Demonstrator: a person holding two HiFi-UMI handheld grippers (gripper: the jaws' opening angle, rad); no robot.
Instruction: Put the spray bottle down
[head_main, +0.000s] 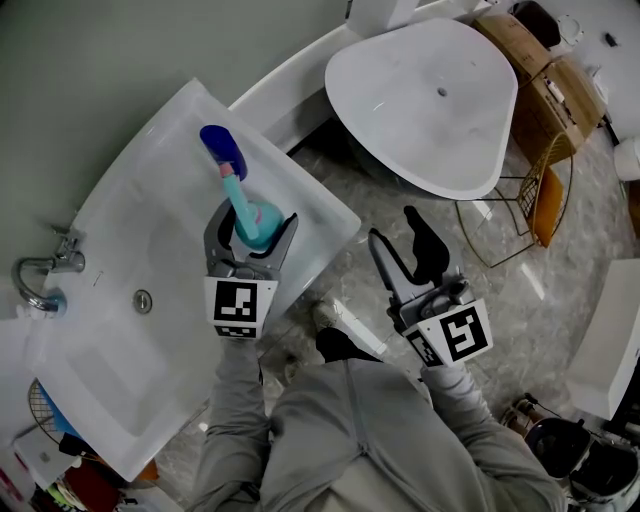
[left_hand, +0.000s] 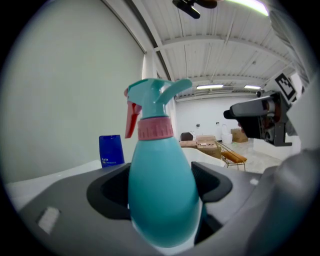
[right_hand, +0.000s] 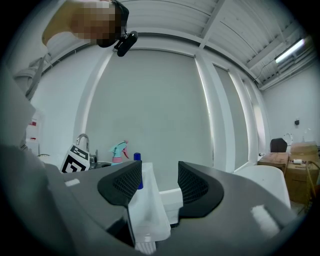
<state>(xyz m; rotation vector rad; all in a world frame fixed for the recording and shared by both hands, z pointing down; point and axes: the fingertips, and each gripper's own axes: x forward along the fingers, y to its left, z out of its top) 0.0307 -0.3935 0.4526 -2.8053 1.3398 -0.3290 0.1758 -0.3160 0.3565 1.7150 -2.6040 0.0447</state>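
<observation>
While the left gripper (head_main: 254, 224) clamped the bottle (left_hand: 162, 195) by its belly, upright over the sink (head_main: 150, 230) for setting down, the right gripper (head_main: 401, 238) hung open and empty above the floor (head_main: 530, 300), out of the way

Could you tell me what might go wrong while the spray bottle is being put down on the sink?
1. The left gripper holds the spray bottle near the sink's outer rim. Set down too close to that edge, it might topple to the floor.
2. The blue container stands close behind the bottle, so the spray head could knock it over.
3. The fingers clamp a rounded body, which might slip as they open.
</observation>
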